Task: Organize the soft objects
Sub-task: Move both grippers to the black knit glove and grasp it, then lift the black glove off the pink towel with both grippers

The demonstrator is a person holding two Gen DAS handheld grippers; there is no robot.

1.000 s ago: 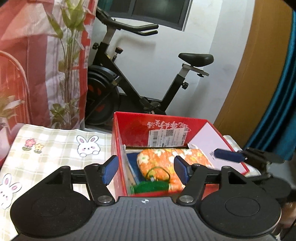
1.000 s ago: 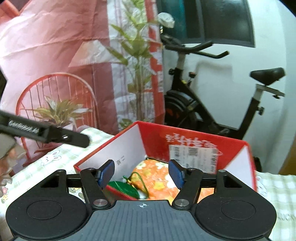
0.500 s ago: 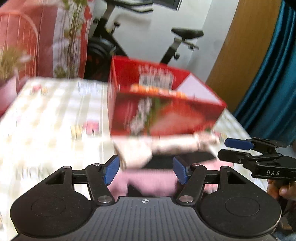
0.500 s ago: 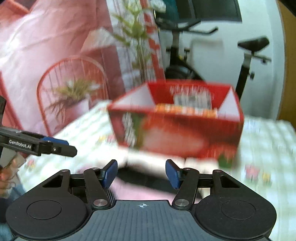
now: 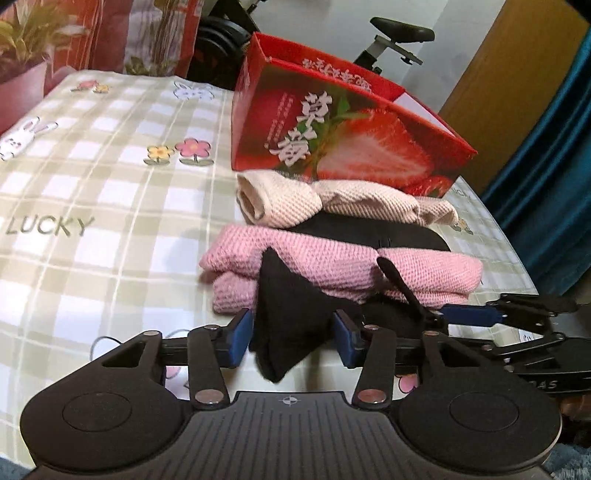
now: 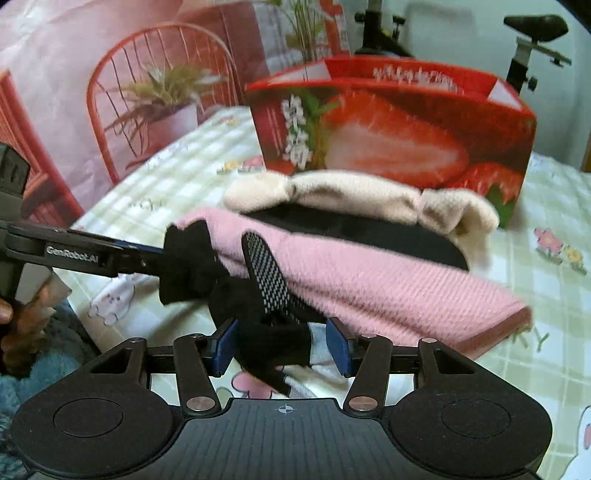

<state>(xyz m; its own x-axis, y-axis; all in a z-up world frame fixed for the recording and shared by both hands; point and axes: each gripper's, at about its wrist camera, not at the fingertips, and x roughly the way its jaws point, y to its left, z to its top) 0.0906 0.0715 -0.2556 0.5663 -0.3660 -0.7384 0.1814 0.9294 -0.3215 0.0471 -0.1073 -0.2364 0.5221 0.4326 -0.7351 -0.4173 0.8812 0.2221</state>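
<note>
A pile of soft things lies in front of the red strawberry box (image 5: 351, 122) (image 6: 399, 144): a beige knitted cloth (image 5: 362, 201) (image 6: 351, 192), a folded pink knitted cloth (image 5: 332, 262) (image 6: 388, 288) and a black garment (image 5: 288, 314) (image 6: 273, 339) at the near edge. My left gripper (image 5: 291, 341) (image 6: 140, 258) is closing; both pads press a raised fold of the black garment. My right gripper (image 6: 280, 347) (image 5: 469, 314) is closing too, around another part of that garment. Its left pad touches the fabric and a gap shows at its right pad.
The checked tablecloth (image 5: 92, 184) with rabbits and flowers covers the table. An exercise bike (image 5: 399, 33) stands behind the box. A red wire chair with a potted plant (image 6: 162, 92) is at the far left. A person's hand (image 6: 14, 332) holds the left gripper.
Both grippers dropped from above the open box to the pile in front of it. Their jaws narrowed, and the black garment now sits between each pair of fingers.
</note>
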